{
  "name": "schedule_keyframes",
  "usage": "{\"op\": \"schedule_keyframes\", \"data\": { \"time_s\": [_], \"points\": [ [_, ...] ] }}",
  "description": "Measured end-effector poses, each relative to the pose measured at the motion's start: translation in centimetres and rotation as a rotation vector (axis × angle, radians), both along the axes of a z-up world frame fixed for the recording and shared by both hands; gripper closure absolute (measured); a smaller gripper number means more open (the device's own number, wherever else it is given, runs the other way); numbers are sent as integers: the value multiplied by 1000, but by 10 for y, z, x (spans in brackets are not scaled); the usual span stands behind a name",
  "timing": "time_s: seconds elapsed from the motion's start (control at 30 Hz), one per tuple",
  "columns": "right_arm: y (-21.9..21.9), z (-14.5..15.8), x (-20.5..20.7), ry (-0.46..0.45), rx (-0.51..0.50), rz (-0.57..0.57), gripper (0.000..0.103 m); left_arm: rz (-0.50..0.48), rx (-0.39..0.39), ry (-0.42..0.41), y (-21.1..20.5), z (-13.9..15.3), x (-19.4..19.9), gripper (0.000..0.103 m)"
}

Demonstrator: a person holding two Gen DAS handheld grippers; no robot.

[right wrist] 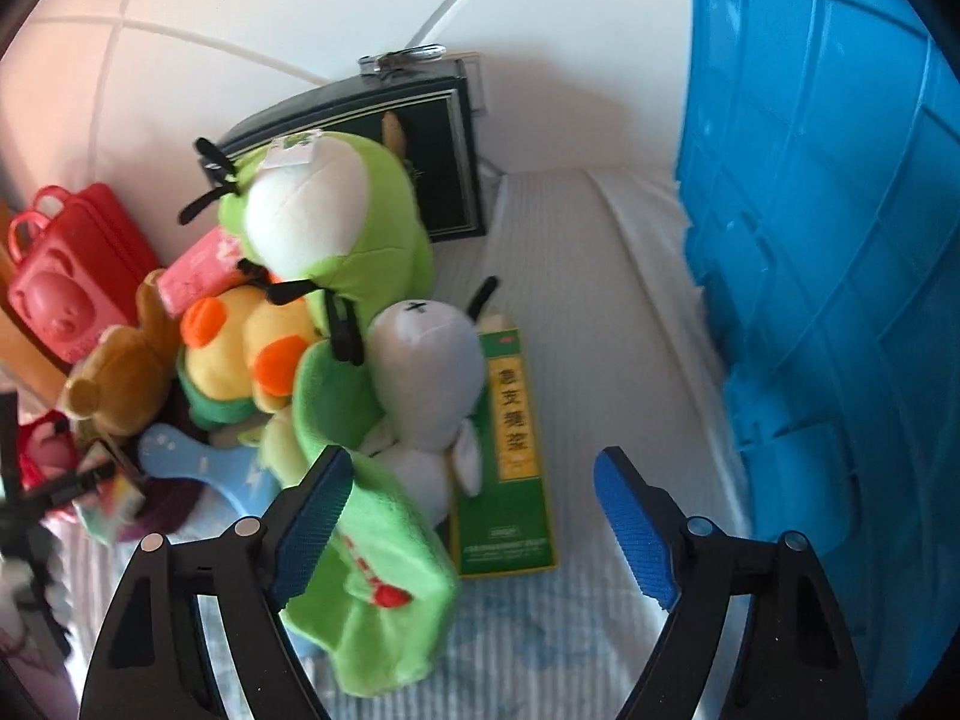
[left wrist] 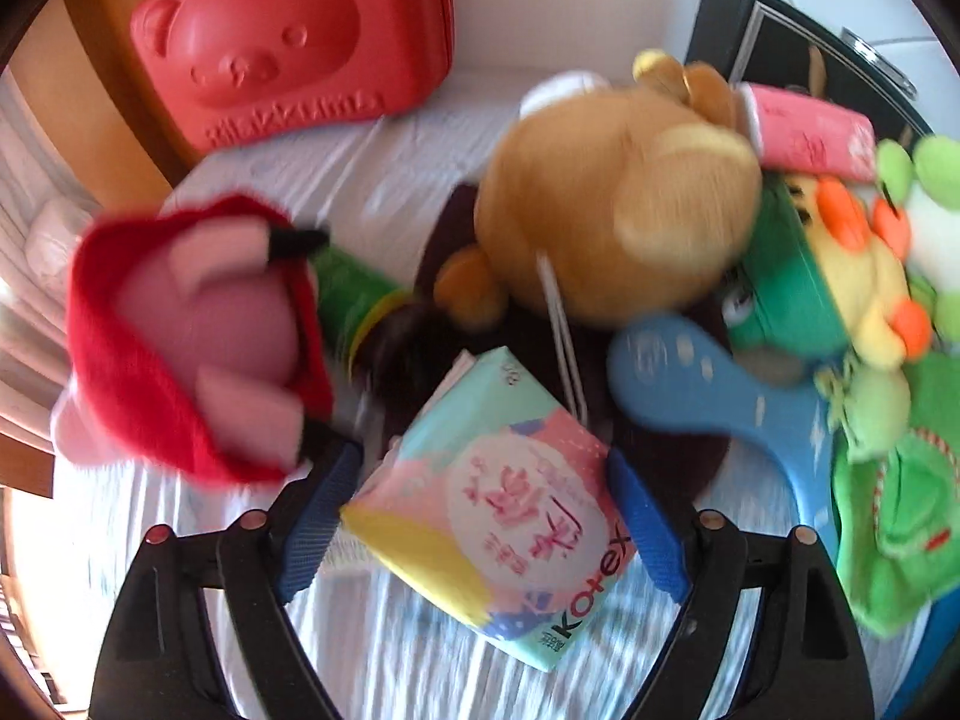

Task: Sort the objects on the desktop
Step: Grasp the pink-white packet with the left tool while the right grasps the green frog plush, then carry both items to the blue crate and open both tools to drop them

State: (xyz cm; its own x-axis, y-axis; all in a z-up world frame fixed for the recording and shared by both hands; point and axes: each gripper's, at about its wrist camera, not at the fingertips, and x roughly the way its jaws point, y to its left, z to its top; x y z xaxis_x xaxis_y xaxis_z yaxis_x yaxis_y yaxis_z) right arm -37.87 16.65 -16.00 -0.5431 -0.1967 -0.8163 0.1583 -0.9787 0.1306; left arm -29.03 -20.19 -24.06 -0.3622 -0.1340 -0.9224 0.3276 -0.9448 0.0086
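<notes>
My left gripper (left wrist: 480,456) is shut on a pastel Kotex pack (left wrist: 498,510), with a blue pad against each side, just above the white striped sheet (left wrist: 420,660). Beyond it lie a red and pink plush (left wrist: 180,348), a brown bear plush (left wrist: 618,198) and a blue paddle (left wrist: 720,396). My right gripper (right wrist: 474,459) is open. Its left finger (right wrist: 312,516) brushes a green plush cloth (right wrist: 372,570), and its right finger (right wrist: 636,528) is free. A grey-white plush (right wrist: 426,372) and a green medicine box (right wrist: 510,468) lie ahead between the jaws.
A blue plastic crate (right wrist: 840,240) stands along the right. A black framed box (right wrist: 432,150) and a red bear case (left wrist: 288,42) stand at the back. A green frog plush (right wrist: 336,222), a yellow duck plush (right wrist: 240,348) and a pink pack (left wrist: 810,138) are piled together.
</notes>
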Motion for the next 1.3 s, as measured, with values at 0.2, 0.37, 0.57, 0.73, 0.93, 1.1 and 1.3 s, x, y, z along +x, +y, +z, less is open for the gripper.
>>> {"op": "schedule_keyframes", "data": {
  "time_s": [0.2,0.37,0.57,0.73,0.93,1.1,1.3],
  "points": [
    [-28,-21,-1,-53,-1,76,14,-2,52,-60,19,-24,7,16],
    [-42,-55,3,-125,47,122,66,-46,-27,-51,40,-26,25,41],
    [-38,-66,19,-138,-25,146,85,-54,34,-65,39,-26,62,58],
    [-37,-46,37,-95,-64,174,95,-48,26,9,40,4,81,58],
    [-39,4,66,24,-78,227,98,-43,8,128,45,53,103,58],
    [-31,45,98,140,-88,231,98,-58,-16,207,51,90,126,58],
    [-19,101,144,286,-89,239,98,-76,-60,307,64,125,171,58]
  ]
}}
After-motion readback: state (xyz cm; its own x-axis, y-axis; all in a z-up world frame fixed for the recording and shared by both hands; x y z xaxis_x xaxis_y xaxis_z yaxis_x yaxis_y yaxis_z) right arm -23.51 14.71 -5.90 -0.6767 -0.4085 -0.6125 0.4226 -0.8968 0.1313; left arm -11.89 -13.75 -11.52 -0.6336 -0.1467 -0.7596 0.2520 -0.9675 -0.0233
